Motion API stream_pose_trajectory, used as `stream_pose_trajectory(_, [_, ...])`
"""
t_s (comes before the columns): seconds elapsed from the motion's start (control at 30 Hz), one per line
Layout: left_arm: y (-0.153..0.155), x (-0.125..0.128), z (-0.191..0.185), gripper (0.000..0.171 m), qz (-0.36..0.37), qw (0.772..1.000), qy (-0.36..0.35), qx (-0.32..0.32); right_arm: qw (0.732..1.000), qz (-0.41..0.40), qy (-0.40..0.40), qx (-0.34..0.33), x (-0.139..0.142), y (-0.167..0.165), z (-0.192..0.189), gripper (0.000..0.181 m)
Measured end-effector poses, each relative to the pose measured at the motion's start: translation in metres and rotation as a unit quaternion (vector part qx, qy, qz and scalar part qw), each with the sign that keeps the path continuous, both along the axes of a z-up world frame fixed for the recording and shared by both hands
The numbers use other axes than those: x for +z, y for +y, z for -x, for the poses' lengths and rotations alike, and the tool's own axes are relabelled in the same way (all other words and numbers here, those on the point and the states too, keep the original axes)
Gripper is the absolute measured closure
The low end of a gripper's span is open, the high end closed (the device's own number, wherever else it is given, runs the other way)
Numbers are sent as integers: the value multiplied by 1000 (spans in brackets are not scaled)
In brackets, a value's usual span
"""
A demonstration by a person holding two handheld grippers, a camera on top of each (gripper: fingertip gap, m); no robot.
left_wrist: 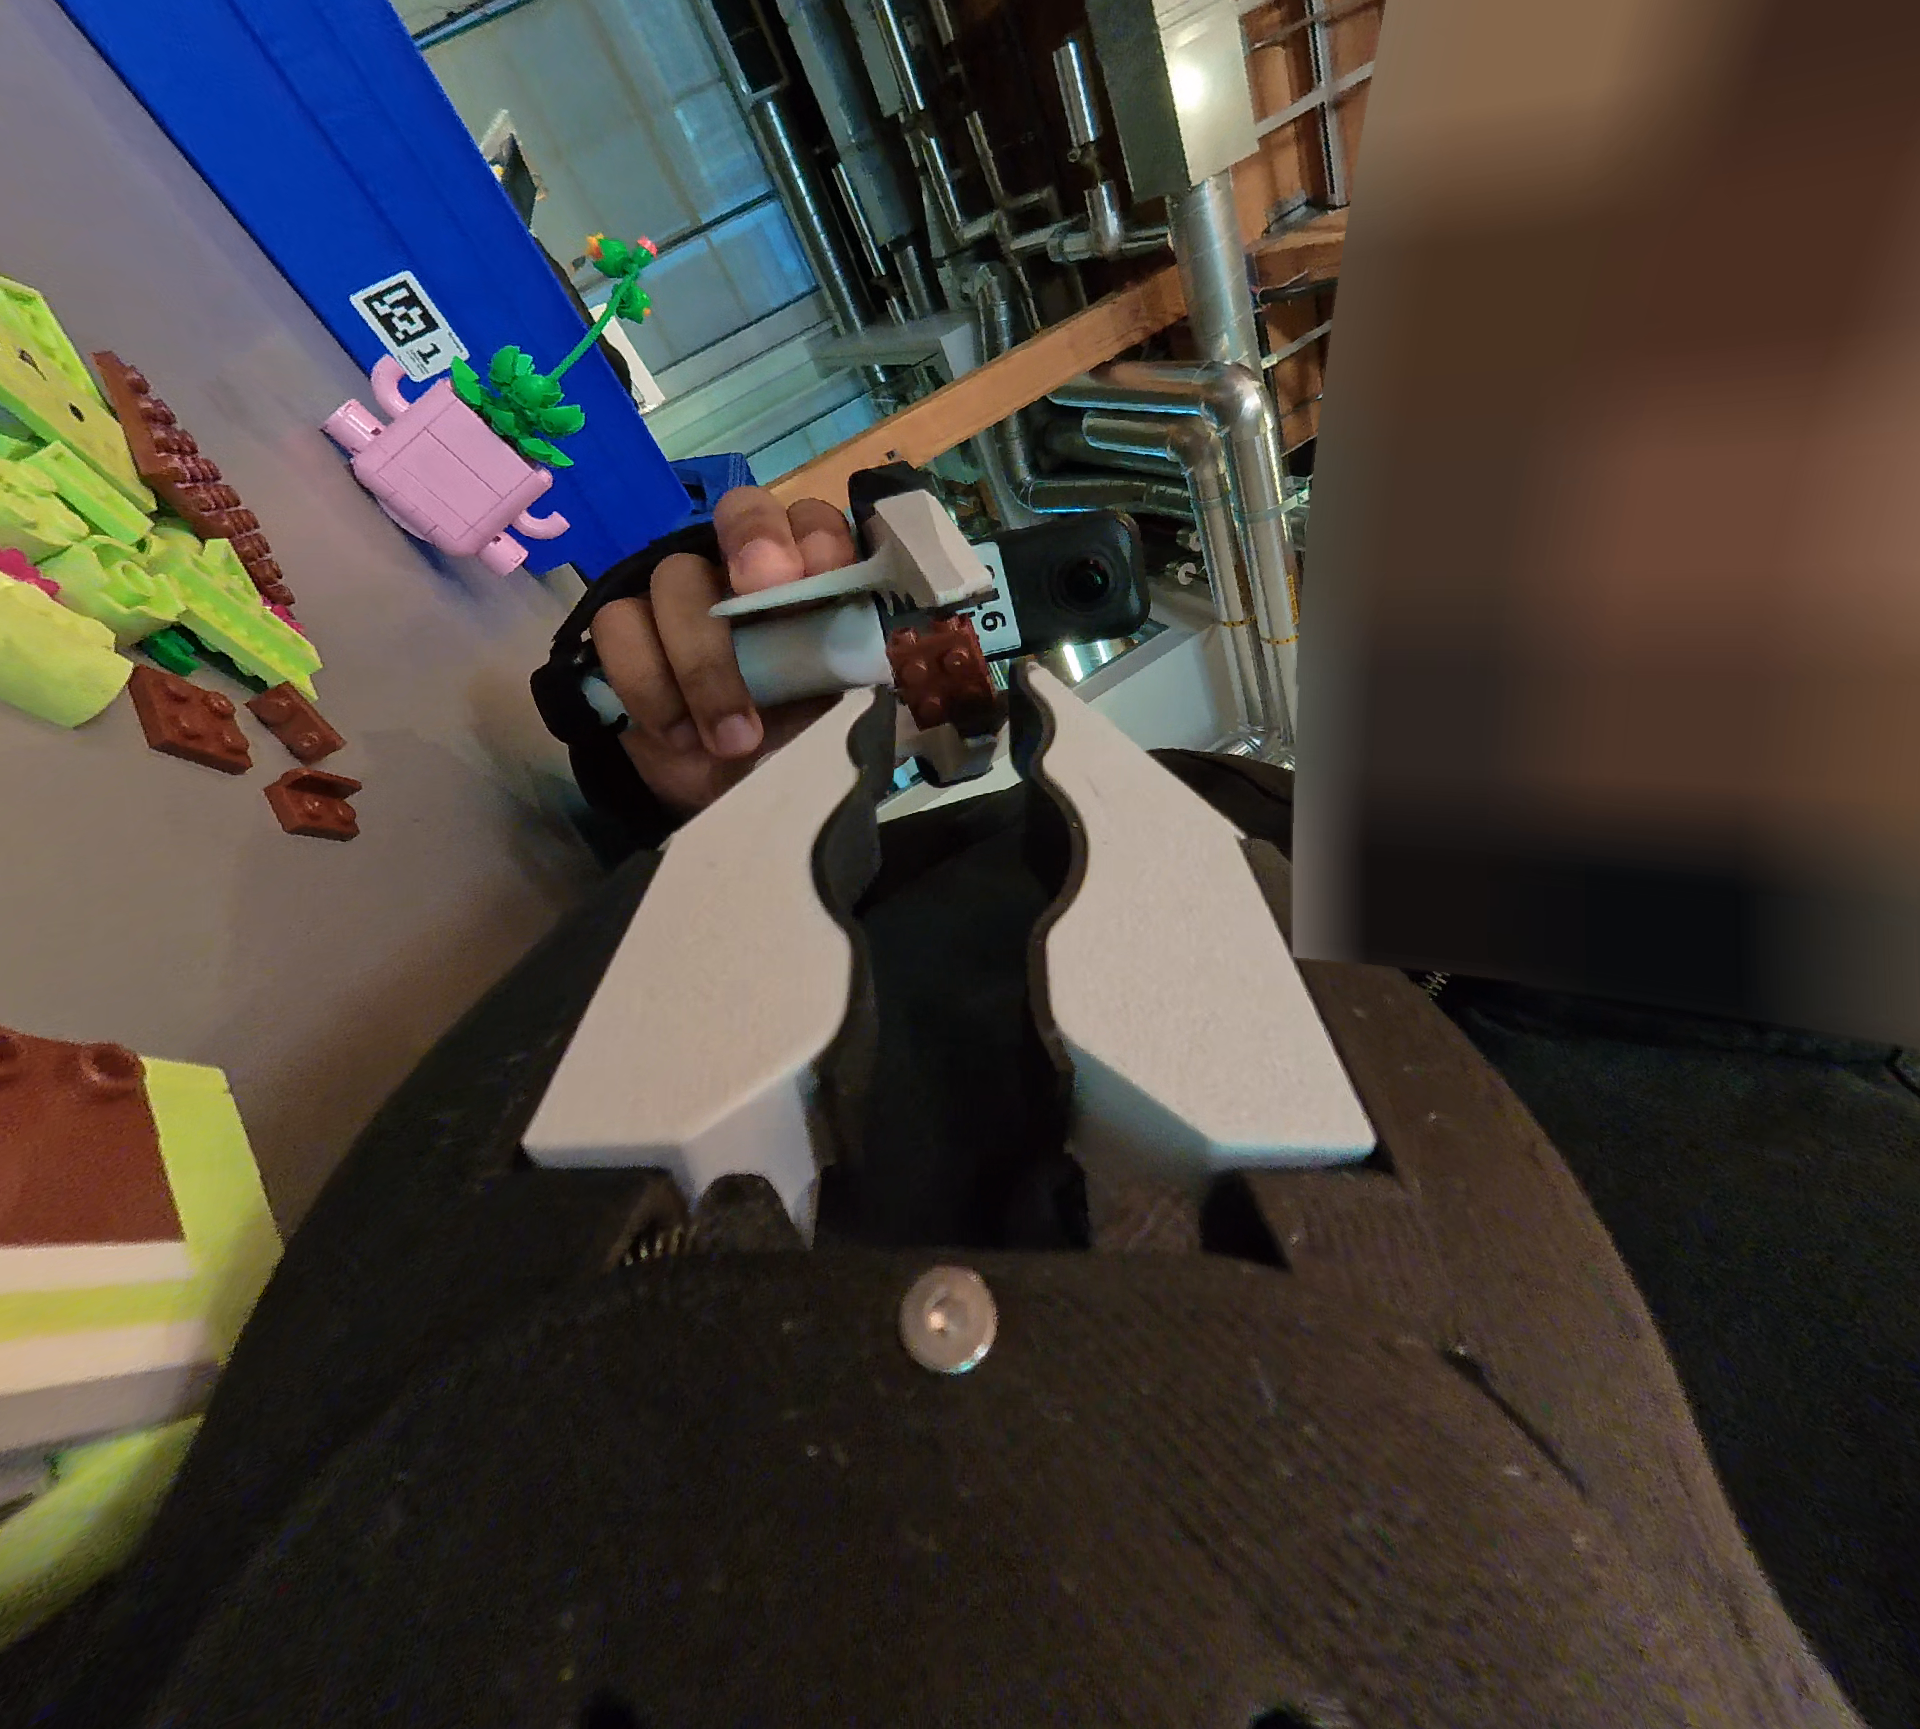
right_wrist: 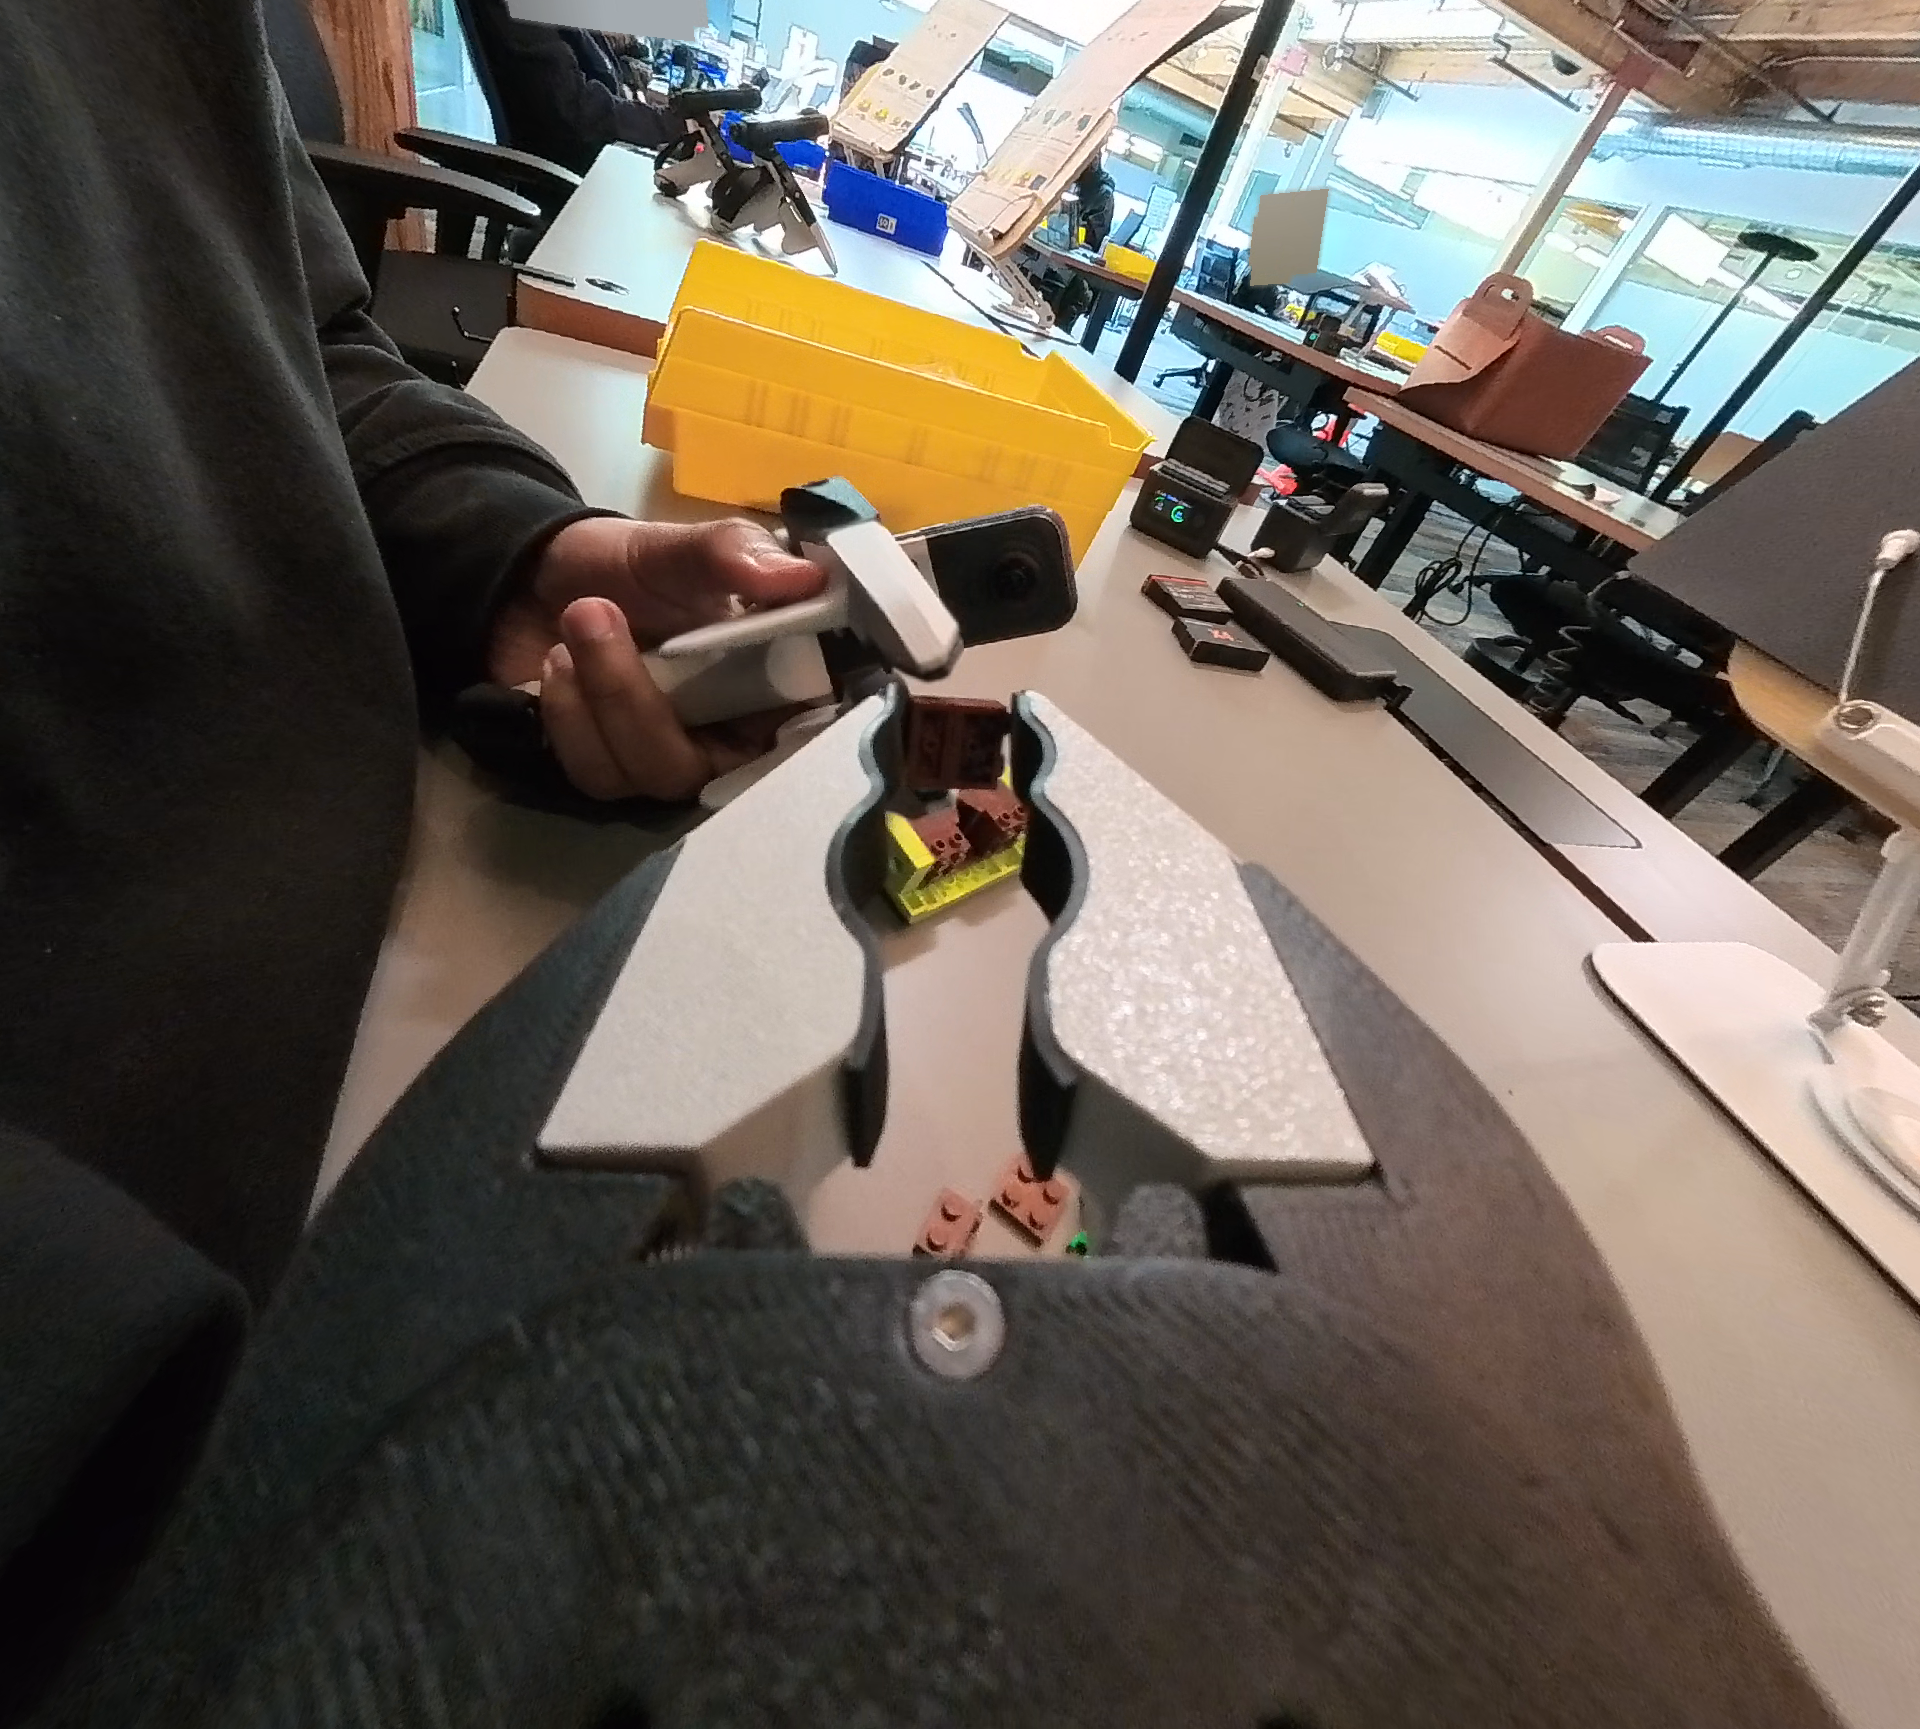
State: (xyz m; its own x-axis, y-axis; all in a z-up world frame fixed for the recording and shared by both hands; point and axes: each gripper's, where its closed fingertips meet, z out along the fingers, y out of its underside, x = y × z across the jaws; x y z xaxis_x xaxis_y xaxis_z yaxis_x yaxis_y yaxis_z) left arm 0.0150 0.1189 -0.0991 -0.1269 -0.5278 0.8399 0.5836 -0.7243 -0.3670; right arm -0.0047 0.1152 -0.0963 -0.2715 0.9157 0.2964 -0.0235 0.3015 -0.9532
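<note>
left wrist view: left tool (left_wrist: 940,692) spread, gripping nothing, tips flanking brown brick (left_wrist: 938,680) clamped in right tool (right_wrist: 945,713). loose brown plates (left_wrist: 192,721) on bench (left_wrist: 208,900). risk: tips collide, brick knocked free, dropped.

Grippers meet tip to tip.
Right gripper (right_wrist: 954,708) pinches a brown brick (right_wrist: 956,739); left gripper (left_wrist: 951,700) jaws narrowly apart.

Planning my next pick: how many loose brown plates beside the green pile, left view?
3: one plate by the pile, one beside it, one apart. Others may be hidden.
</note>
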Motion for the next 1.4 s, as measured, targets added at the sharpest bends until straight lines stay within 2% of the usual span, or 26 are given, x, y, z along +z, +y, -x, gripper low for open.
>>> stream_pose_trajectory(0.43, [3, -1, 5, 158, 9, 1000, 0, 7, 1000, 11, 2, 1, 1, 5, -1, 158])
stream_pose_trajectory(0.5, [4, -1, 7, 158, 4, 1000, 5, 18, 999, 31, -1, 4, 2, 8, -3, 157])
stream_pose_trajectory(0.6, [7, 1, 13, 159, -21, 997, 40, 57, 994, 107, -19, 16, 1, 13, -2, 155])
stream_pose_trajectory(0.7, [10, 1, 20, 160, -49, 989, 89, 103, 973, 219, -53, 47, -2, 16, 0, 155])
stream_pose_trajectory(0.8, [11, 0, 21, 159, -77, 978, 143, 130, 935, 334, -70, 100, 1, 14, 0, 153])
stream_pose_trajectory(0.87, [11, -4, 16, 159, -91, 969, 186, 134, 916, 378, -69, 115, 3, 15, 0, 153])
stream_pose_trajectory(1.07, [9, -12, 5, 159, -137, 935, 290, 151, 898, 410, -99, 123, -5, 13, 2, 158])
stream_pose_trajectory(1.13, [8, -11, 3, 159, -145, 930, 301, 153, 890, 423, -106, 133, -6, 11, 1, 168])
stream_pose_trajectory(1.3, [8, -9, 6, 159, -147, 928, 300, 164, 868, 458, -116, 154, -5, 11, 0, 167])
stream_pose_trajectory(1.4, [8, -7, 7, 160, -151, 924, 306, 173, 864, 464, -117, 159, -5, 12, -2, 167])
